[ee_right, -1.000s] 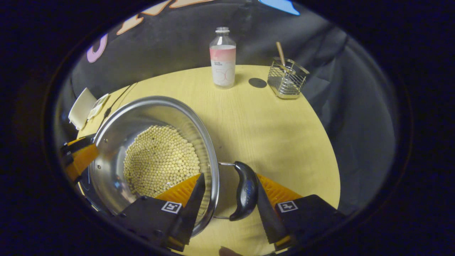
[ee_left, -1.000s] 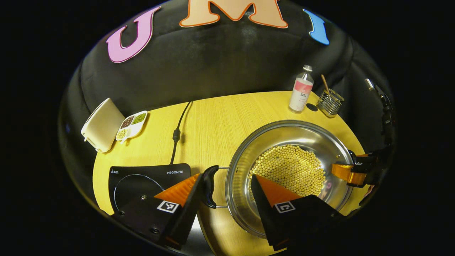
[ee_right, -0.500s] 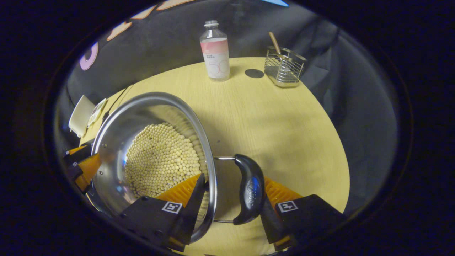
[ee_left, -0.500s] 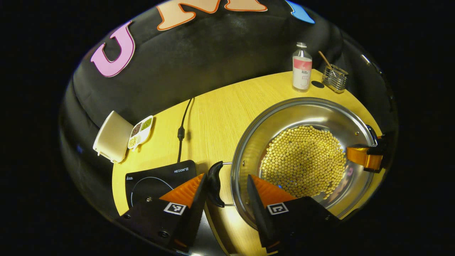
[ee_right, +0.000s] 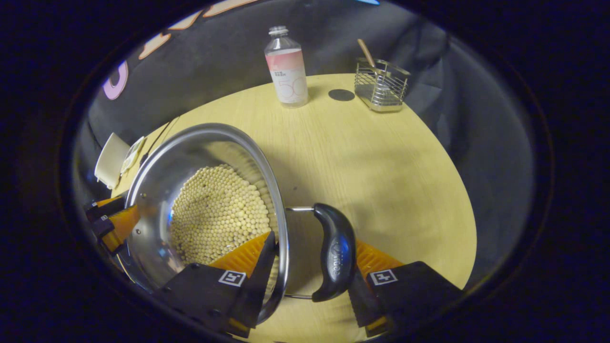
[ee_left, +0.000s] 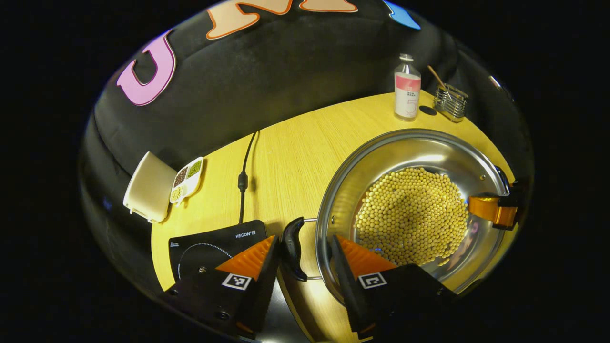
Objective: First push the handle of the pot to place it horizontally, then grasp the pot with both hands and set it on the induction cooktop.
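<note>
A steel pot (ee_left: pixel 414 136) holding yellow beans (ee_left: pixel 412 216) hangs between my two grippers, over the wooden table. My left gripper (ee_left: pixel 305 259) is shut on the pot's left side. One finger lies outside the black handle (ee_left: pixel 291 247) and the other inside the wall. My right gripper (ee_right: pixel 310 267) grips the opposite black handle (ee_right: pixel 336 257) and rim (ee_right: pixel 209 131) the same way. It also appears across the pot as the right gripper (ee_left: pixel 495 209) in the left gripper view. The black induction cooktop (ee_left: pixel 209 243) lies on the table just left of the pot.
A bottle (ee_right: pixel 287 71), a wire holder (ee_right: pixel 381 85) with a wooden stick and a black disc (ee_right: pixel 341 95) stand at the table's far edge. A white box (ee_left: pixel 148 186) and a divided dish (ee_left: pixel 187 174) sit far left. The cooktop's cable (ee_left: pixel 243 176) runs back.
Both grippers have risen a little with the pot held between them, so the table looks farther below. The grip on both handles is unchanged.
</note>
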### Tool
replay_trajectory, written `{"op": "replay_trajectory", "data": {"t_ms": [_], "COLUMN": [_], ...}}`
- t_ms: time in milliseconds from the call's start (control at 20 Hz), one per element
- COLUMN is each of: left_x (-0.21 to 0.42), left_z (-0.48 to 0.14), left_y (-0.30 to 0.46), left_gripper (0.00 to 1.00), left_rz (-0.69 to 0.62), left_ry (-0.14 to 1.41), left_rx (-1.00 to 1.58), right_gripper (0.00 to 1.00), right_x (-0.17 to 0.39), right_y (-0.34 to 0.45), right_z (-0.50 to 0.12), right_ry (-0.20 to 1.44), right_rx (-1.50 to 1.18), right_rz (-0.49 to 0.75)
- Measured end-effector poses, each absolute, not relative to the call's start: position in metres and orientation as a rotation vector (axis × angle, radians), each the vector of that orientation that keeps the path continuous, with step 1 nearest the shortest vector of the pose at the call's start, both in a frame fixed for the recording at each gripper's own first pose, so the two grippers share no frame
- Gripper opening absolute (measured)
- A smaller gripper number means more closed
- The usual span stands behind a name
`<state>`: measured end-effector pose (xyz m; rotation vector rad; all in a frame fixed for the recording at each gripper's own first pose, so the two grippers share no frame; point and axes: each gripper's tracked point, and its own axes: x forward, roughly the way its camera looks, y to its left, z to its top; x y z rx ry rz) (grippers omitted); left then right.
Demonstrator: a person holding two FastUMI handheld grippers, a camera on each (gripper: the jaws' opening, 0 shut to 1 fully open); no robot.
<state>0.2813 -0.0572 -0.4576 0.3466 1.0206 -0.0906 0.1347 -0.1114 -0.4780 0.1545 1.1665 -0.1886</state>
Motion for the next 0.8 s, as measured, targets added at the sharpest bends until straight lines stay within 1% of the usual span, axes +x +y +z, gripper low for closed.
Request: {"op": "replay_trajectory", "data": {"t_ms": [50,100,300,350,400,450,500,550,600,650,750,800], "left_x": [0.279,0.281,0.279,0.276,0.277,0.277,0.275,0.273,0.271,0.268,0.260,0.254], "left_z": [-0.460,-0.461,-0.470,-0.474,-0.474,-0.475,-0.474,-0.471,-0.471,-0.474,-0.471,-0.470], "left_y": [-0.057,-0.058,-0.057,-0.055,-0.054,-0.055,-0.054,-0.052,-0.052,-0.052,-0.054,-0.056], "left_gripper": [0.69,0.70,0.71,0.71,0.71,0.69,0.67,0.65,0.64,0.60,0.60,0.61], "left_rz": [-0.086,-0.088,-0.092,-0.090,-0.086,-0.084,-0.086,-0.091,-0.090,-0.084,-0.070,-0.063], "left_ry": [1.032,1.035,1.087,1.109,1.120,1.126,1.145,1.146,1.149,1.153,1.160,1.173], "left_rx": [0.332,0.320,0.298,0.259,0.206,0.155,0.128,0.117,0.105,0.080,0.018,-0.010], "right_gripper": [0.79,0.75,0.75,0.79,0.71,0.70,0.63,0.59,0.60,0.58,0.55,0.55], "right_x": [0.135,0.129,0.131,0.133,0.144,0.144,0.144,0.146,0.148,0.148,0.152,0.152], "right_y": [-0.111,-0.115,-0.114,-0.115,-0.112,-0.111,-0.110,-0.110,-0.111,-0.110,-0.112,-0.114], "right_z": [-0.477,-0.482,-0.480,-0.478,-0.468,-0.465,-0.463,-0.464,-0.461,-0.458,-0.455,-0.454], "right_ry": [1.169,1.163,1.157,1.151,1.136,1.140,1.144,1.147,1.142,1.137,1.131,1.131], "right_rx": [0.160,0.152,0.153,0.167,0.187,0.195,0.188,0.173,0.172,0.186,0.177,0.161], "right_rz": [-0.189,-0.187,-0.186,-0.194,-0.206,-0.207,-0.208,-0.204,-0.205,-0.214,-0.213,-0.205]}}
